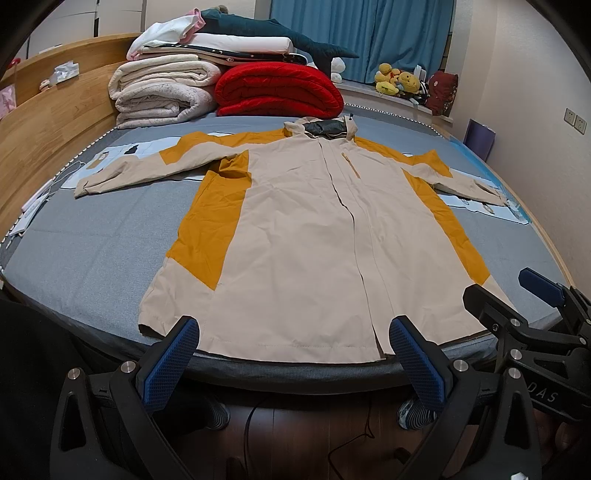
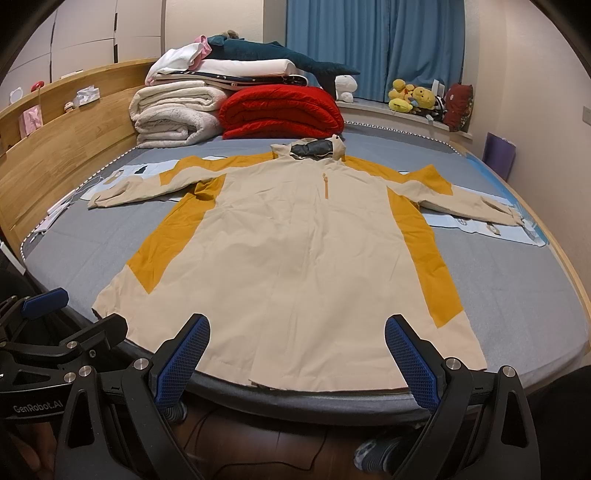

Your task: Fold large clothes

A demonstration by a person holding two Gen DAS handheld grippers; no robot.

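Note:
A beige and mustard hooded jacket [image 1: 306,236] lies flat, front up, on the grey bed [image 1: 92,251], sleeves spread to both sides, hem at the near edge. It also shows in the right wrist view [image 2: 295,258]. My left gripper [image 1: 293,332] is open and empty, held just short of the hem. My right gripper [image 2: 297,334] is open and empty, also just in front of the hem. The right gripper shows at the right of the left wrist view [image 1: 509,291], and the left gripper at the left of the right wrist view [image 2: 74,310].
Folded white blankets [image 1: 162,92], a red quilt [image 1: 277,88] and a blue plush shark [image 1: 277,33] are stacked at the far end of the bed. A wooden headboard [image 1: 48,122] runs along the left. Plush toys [image 1: 399,81] sit on the window sill. Light blue printed sheets [image 1: 480,203] lie under the sleeves.

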